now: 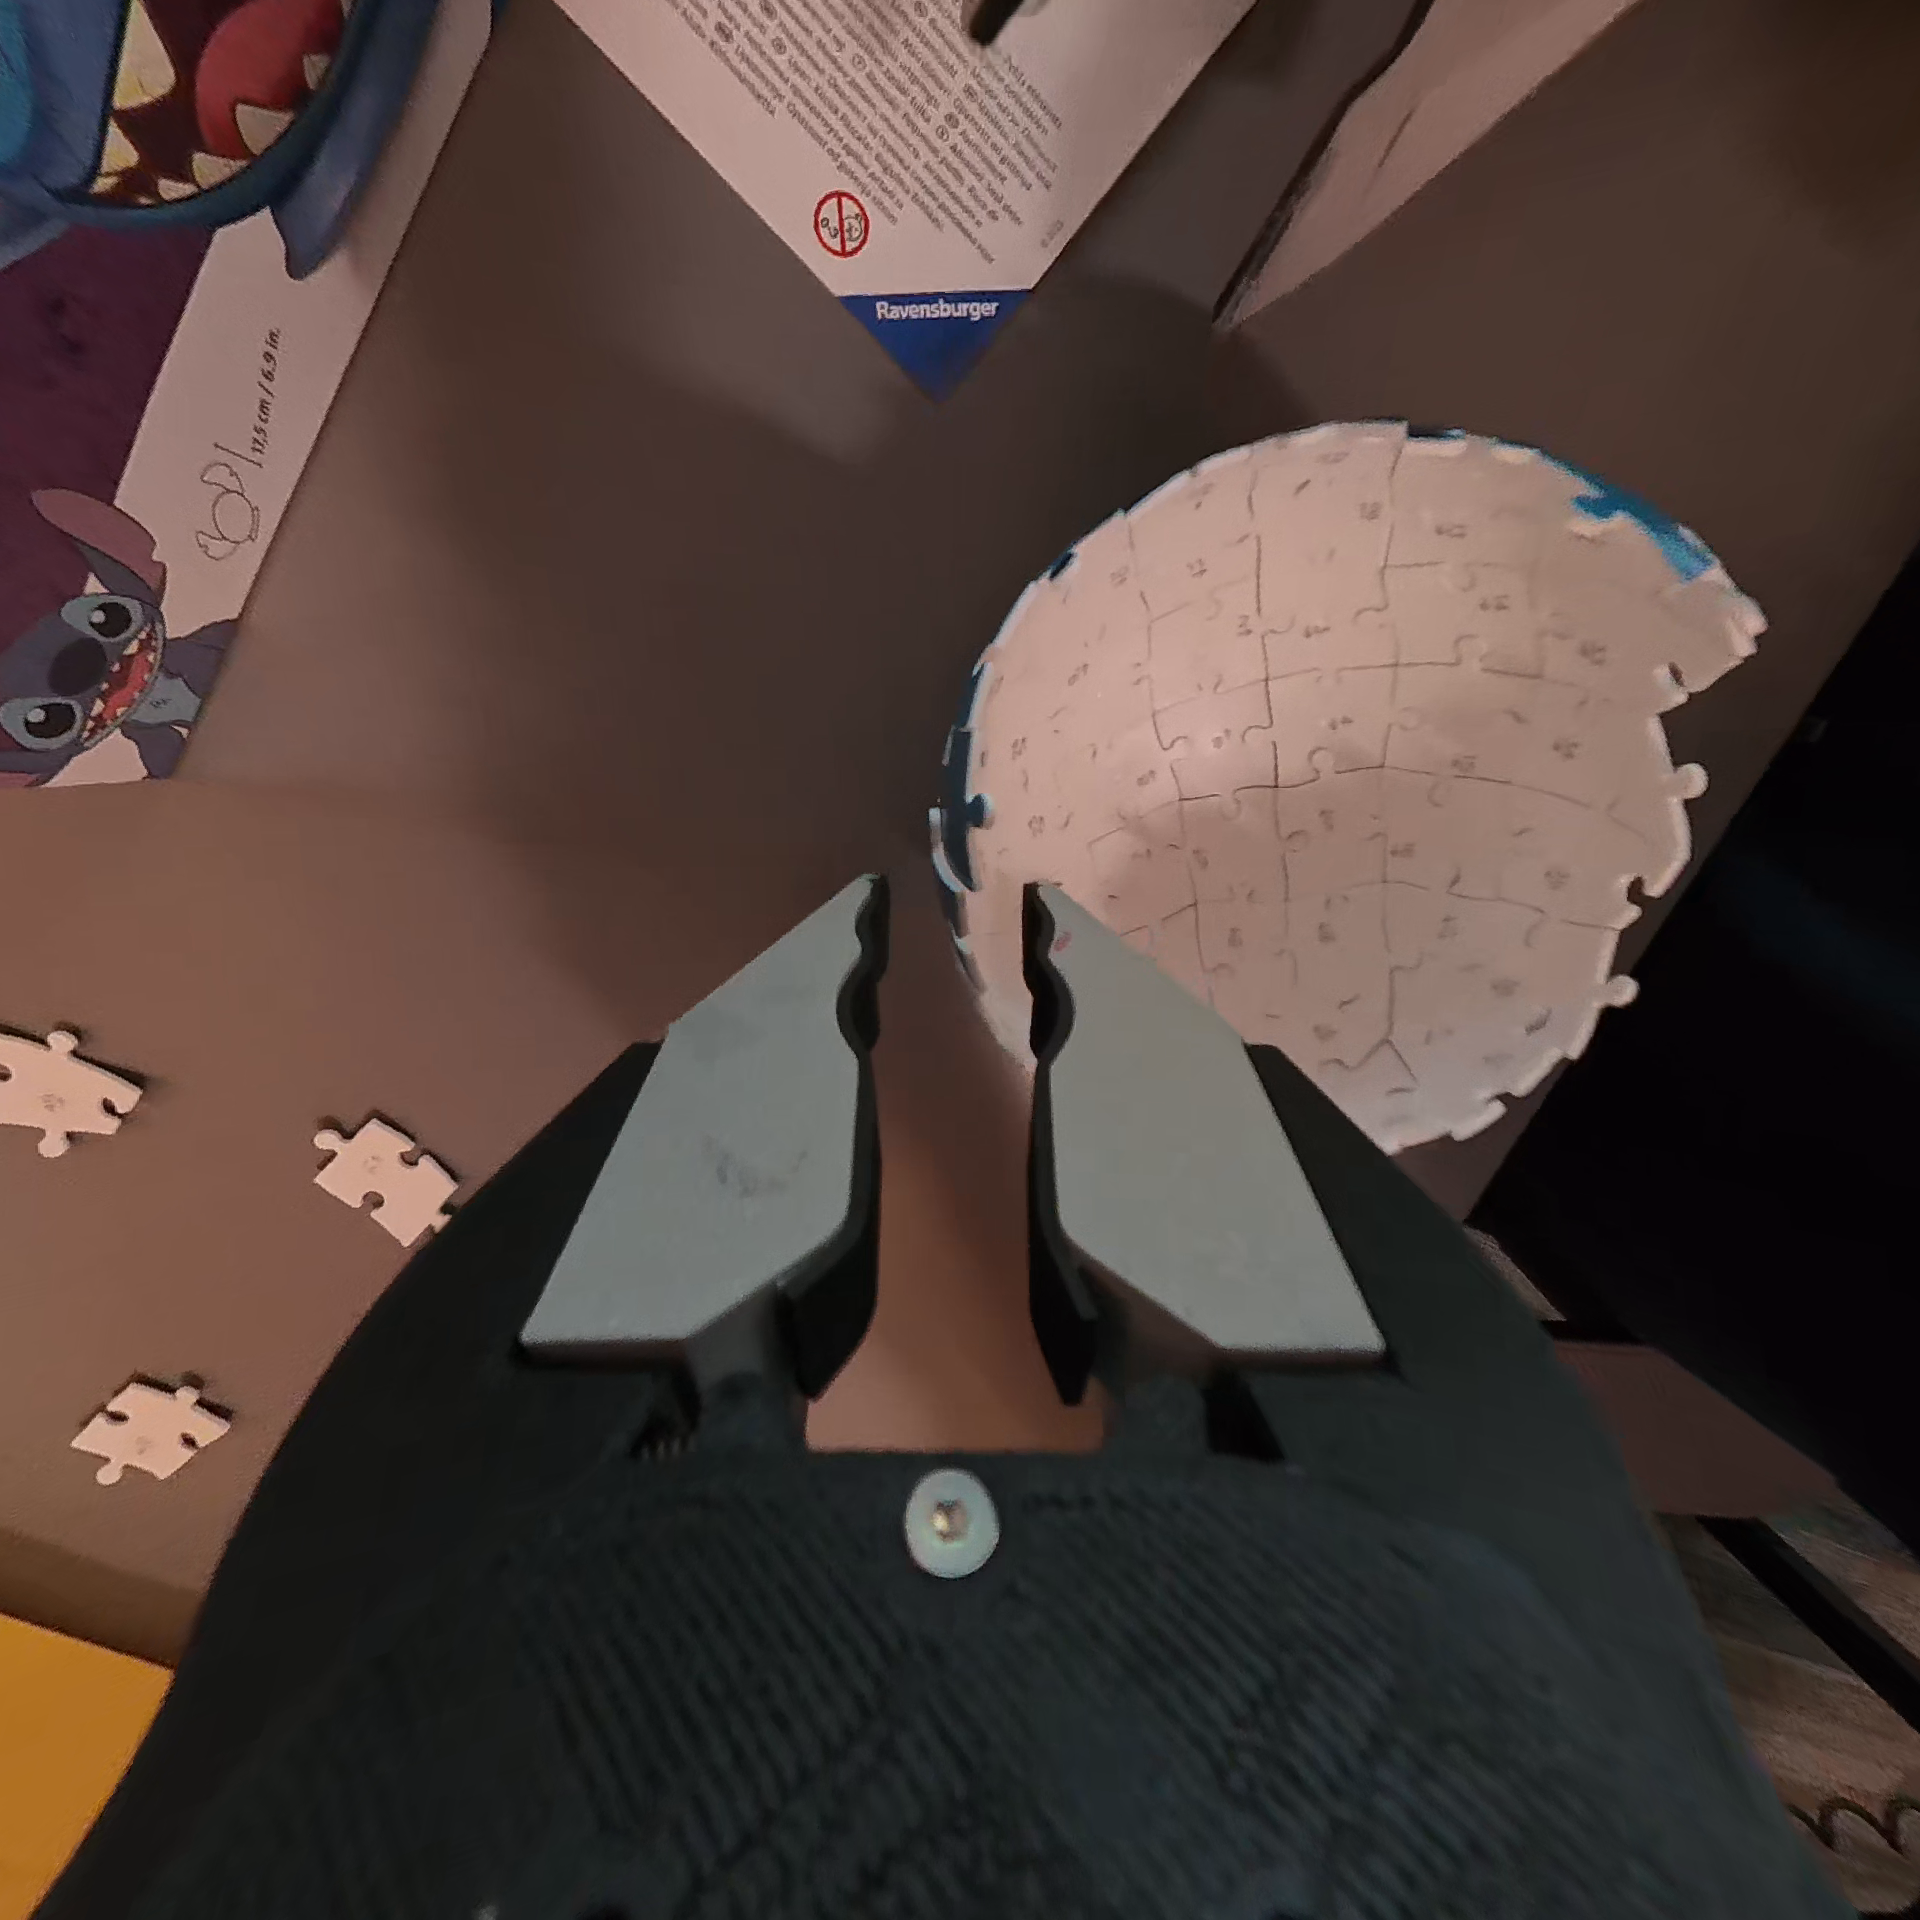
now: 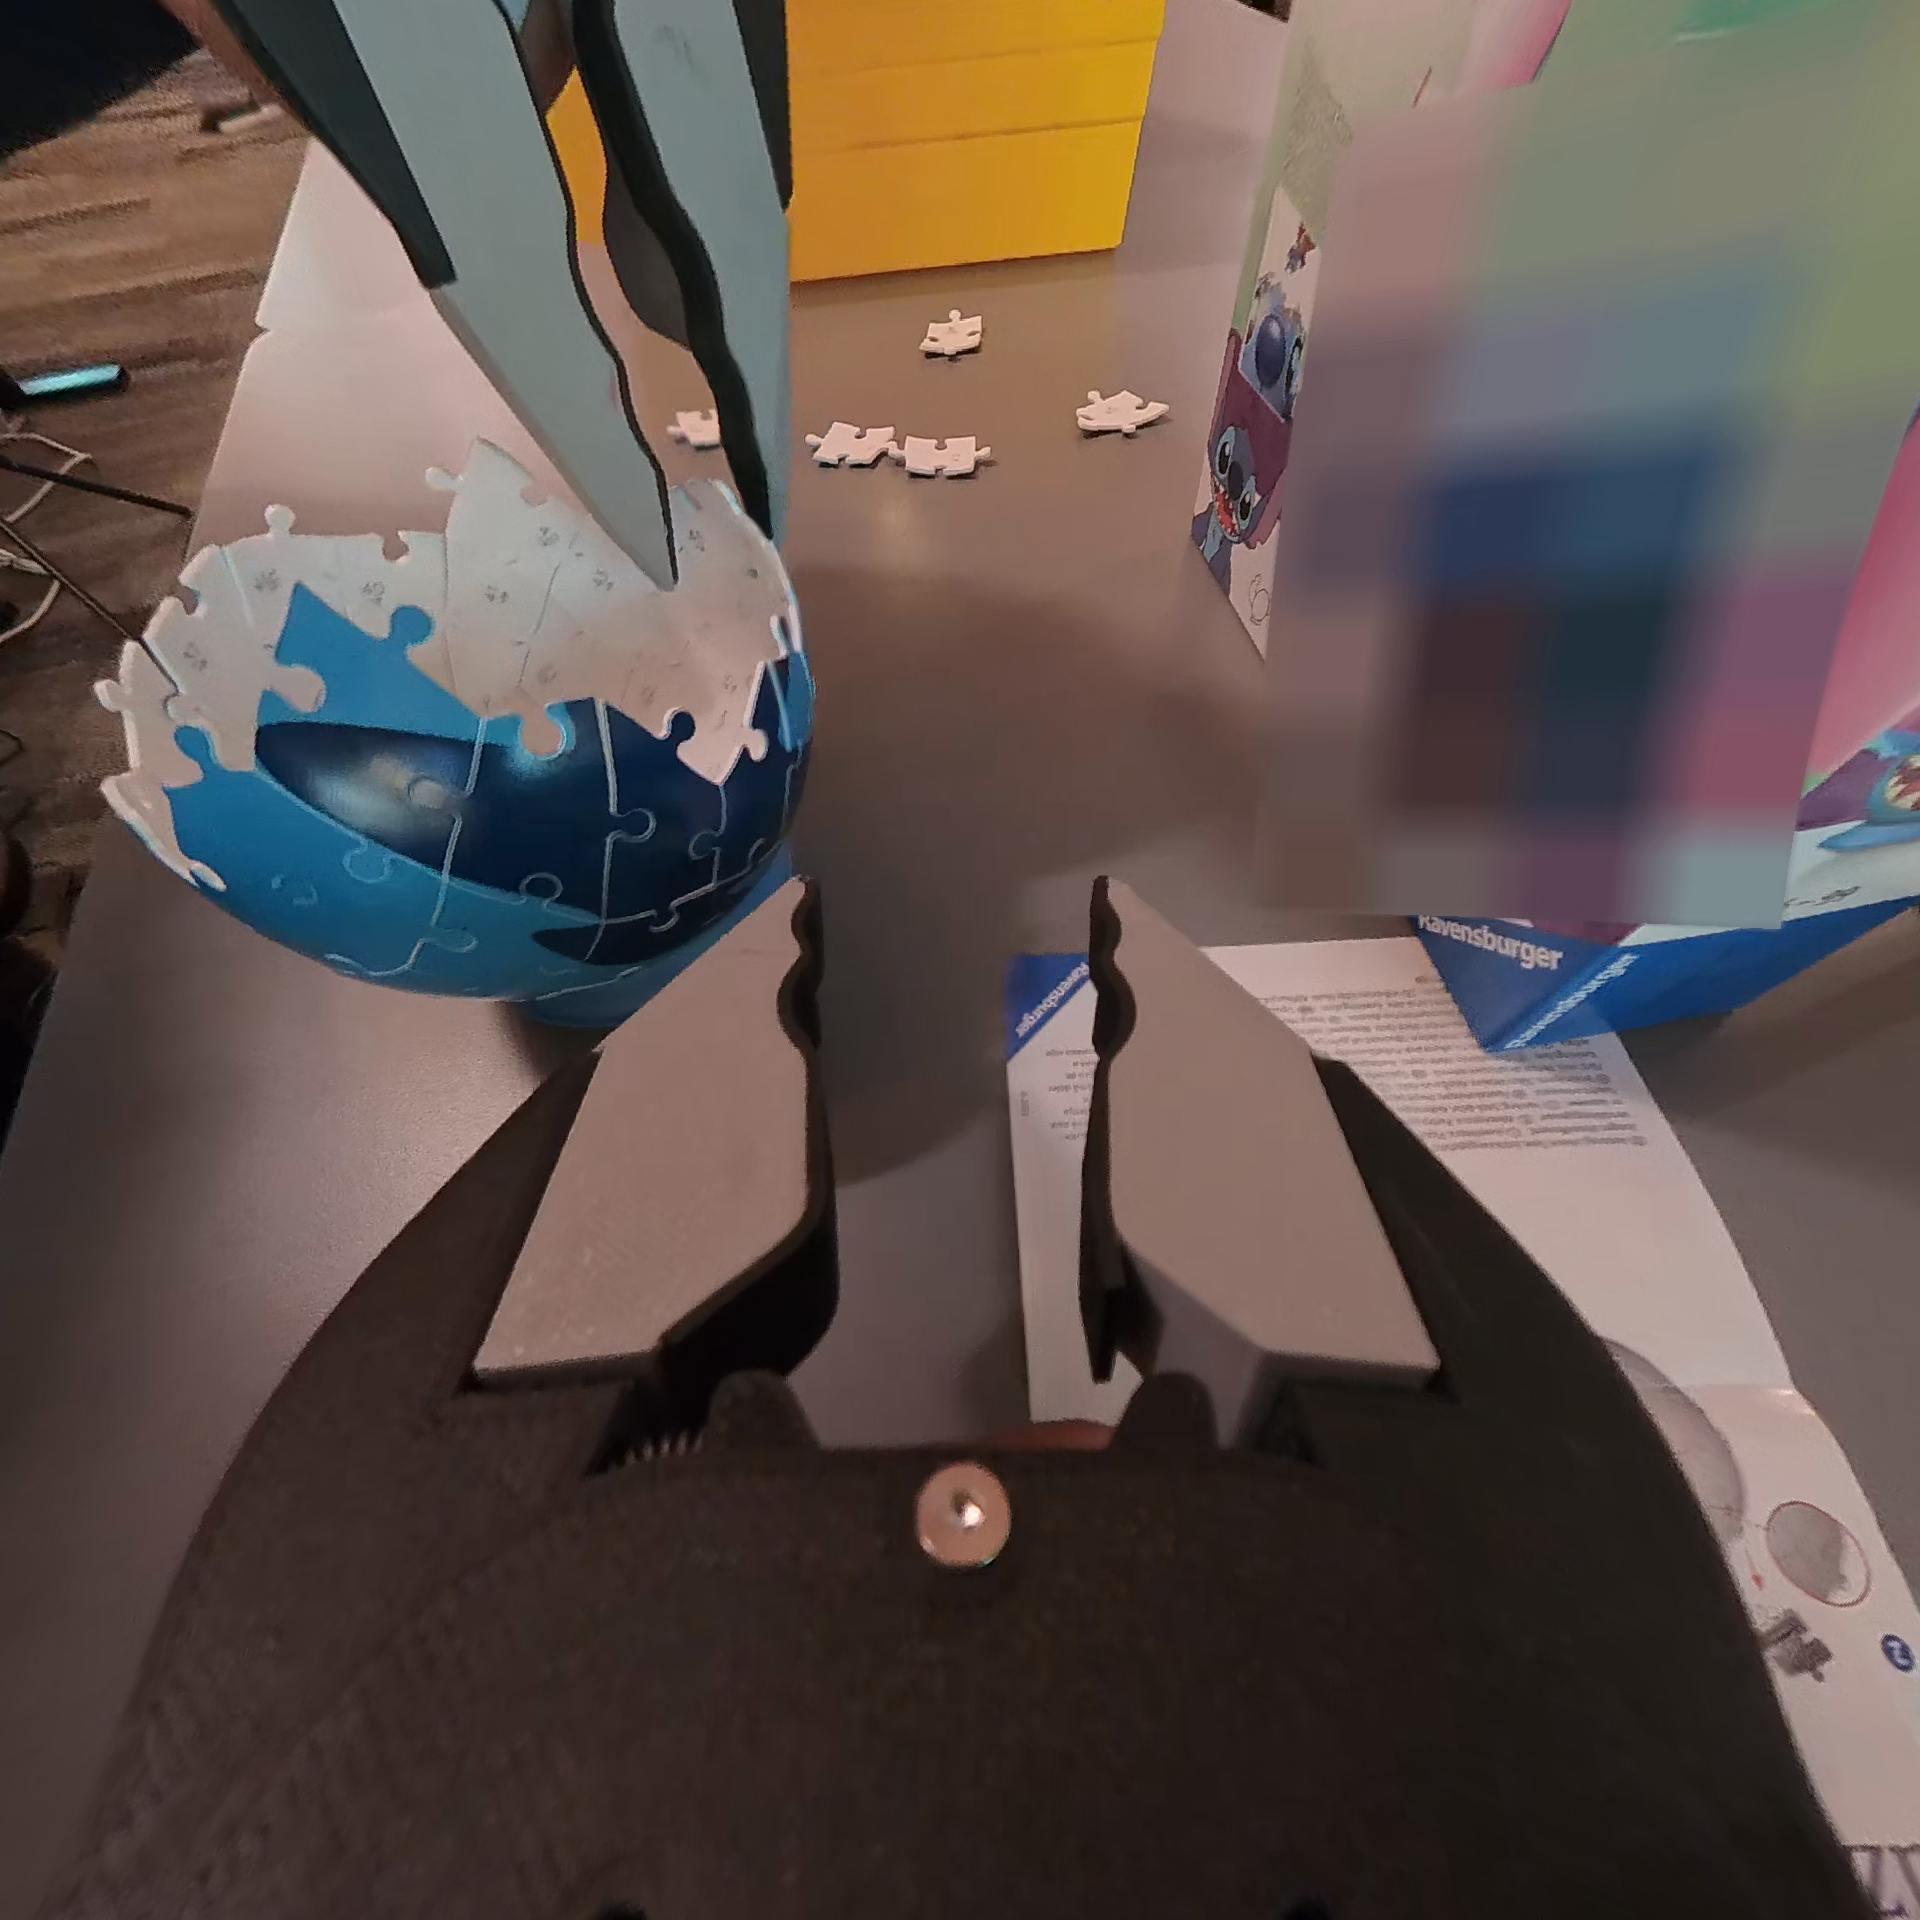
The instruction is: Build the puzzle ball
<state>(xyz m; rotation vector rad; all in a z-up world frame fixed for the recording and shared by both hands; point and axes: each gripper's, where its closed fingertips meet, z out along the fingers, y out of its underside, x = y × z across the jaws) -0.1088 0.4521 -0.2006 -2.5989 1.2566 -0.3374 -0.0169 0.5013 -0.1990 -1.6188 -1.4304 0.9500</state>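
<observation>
The half-built puzzle ball (image 1: 1340, 790) lies on the table as an open bowl, white inside and blue outside (image 2: 436, 862). My left gripper (image 1: 956, 904) is open, and its tips straddle the bowl's near rim, one finger inside and one outside. From the right wrist view it (image 2: 717, 545) comes down from above onto the far rim. My right gripper (image 2: 956, 894) is open and empty, low over the table just right of the ball. Loose white pieces (image 1: 384, 1164) (image 2: 945, 454) lie face down on the table.
The puzzle box (image 1: 104, 520) (image 2: 1247, 468) stands beside the printed instruction sheet (image 1: 894, 156) (image 2: 1455, 1143). A yellow box (image 2: 966, 135) sits at the far side. The table edge and dark floor (image 1: 1766, 1039) lie just past the ball. There is about 11 cm between the tips of the two grippers.
</observation>
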